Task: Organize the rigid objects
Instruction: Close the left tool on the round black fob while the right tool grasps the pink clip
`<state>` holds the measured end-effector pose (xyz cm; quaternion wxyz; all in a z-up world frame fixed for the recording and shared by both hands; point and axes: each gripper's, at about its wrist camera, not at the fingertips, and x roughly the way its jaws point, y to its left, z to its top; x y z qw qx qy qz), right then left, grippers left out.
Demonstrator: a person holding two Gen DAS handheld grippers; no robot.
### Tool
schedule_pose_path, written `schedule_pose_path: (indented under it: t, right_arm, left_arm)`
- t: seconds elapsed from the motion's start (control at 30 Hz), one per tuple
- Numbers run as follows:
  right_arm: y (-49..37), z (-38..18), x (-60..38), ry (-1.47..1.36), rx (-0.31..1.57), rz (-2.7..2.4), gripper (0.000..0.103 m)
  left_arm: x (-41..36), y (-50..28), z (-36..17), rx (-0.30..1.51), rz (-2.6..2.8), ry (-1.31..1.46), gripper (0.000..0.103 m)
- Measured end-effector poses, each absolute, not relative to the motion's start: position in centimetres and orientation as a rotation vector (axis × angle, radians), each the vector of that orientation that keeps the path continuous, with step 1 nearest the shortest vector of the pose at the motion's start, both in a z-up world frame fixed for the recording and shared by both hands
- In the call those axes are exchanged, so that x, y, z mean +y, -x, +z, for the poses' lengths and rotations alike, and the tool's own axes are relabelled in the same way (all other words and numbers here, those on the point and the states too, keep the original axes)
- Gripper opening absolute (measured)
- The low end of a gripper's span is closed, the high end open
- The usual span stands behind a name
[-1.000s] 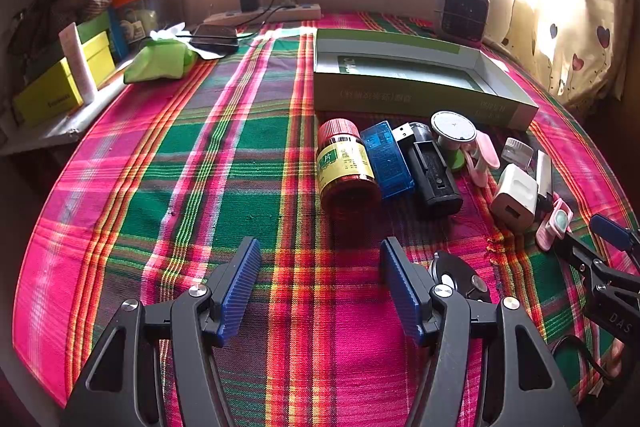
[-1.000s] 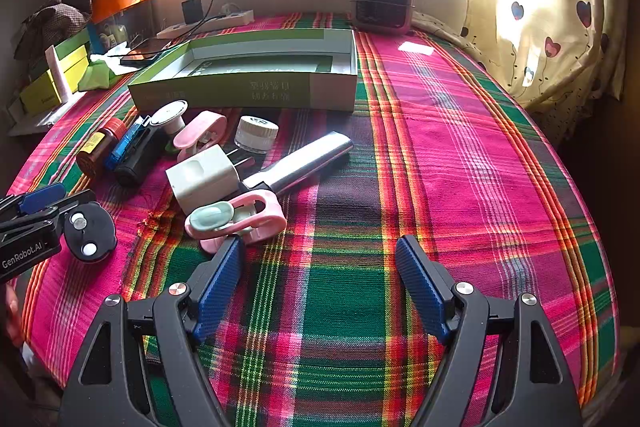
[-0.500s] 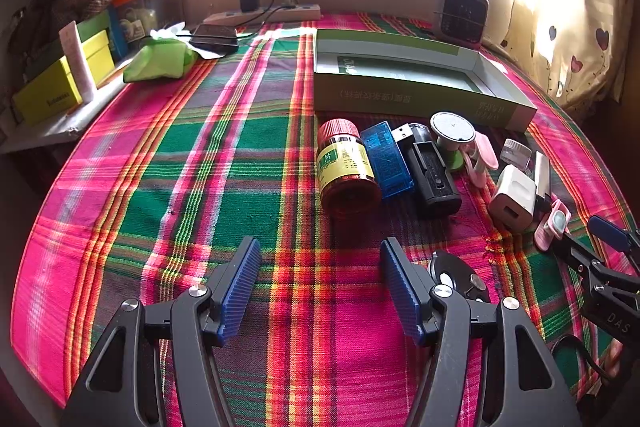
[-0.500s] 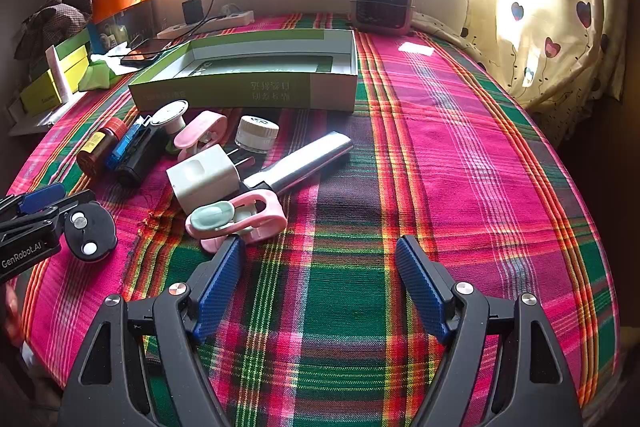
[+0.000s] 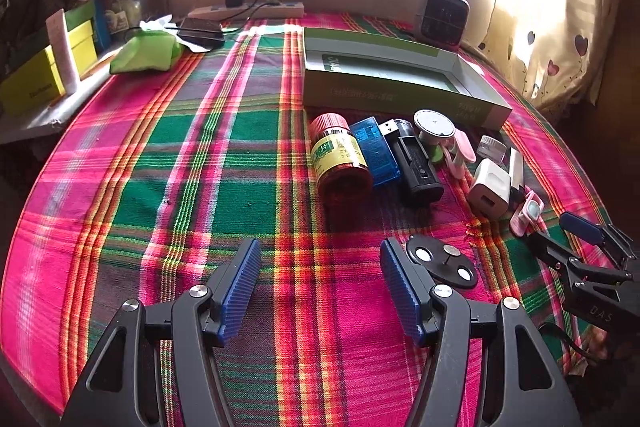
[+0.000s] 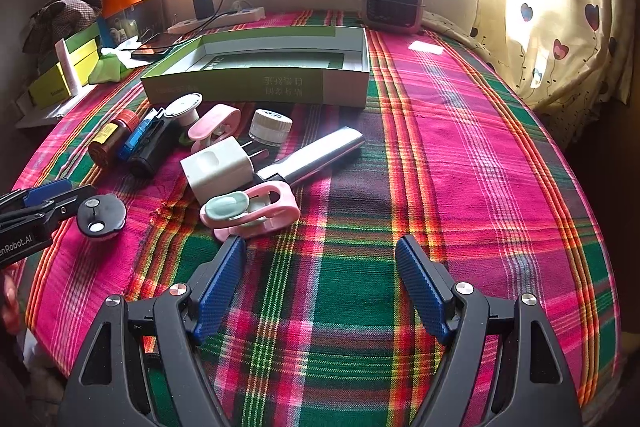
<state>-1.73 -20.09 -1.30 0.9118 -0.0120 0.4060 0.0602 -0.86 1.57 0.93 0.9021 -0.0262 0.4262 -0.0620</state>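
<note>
Plaid-covered table (image 6: 460, 155) carries green box (image 6: 256, 83), bottle (image 5: 340, 163), charger (image 6: 218, 173).

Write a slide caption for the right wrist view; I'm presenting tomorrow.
Open right gripper hovers over plaid cloth near pink clip, white charger, green box.

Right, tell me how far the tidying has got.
Nothing looks done: the green box is empty. Nothing is in hand either; the left gripper and right gripper have their jaws open over bare cloth. Left to sort: the pill bottle, charger plug, pink clip and the other small items beside them.
</note>
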Motion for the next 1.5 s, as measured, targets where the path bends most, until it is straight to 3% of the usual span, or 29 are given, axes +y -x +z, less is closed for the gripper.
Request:
schedule_pose_path:
  t: [0.37, 1.27, 1.5]
  right_arm:
    - [0.9, -0.1, -18.9, -0.016, 0.801, 0.205, 0.078]
    - [0.6, -1.3, -21.6, 0.009, 0.857, 0.049, 0.076]
    - [-0.2, -1.3, -21.2, 0.011, 0.851, 0.068, 0.069]
  left_arm:
    - [1.5, 1.9, 2.8, 0.854, -0.257, 0.118, 0.061]
    - [-1.4, 1.1, 1.0, 0.935, -0.308, 0.059, 0.061]
    - [-2.3, 1.3, 1.0, 0.925, -0.33, 0.046, 0.058]
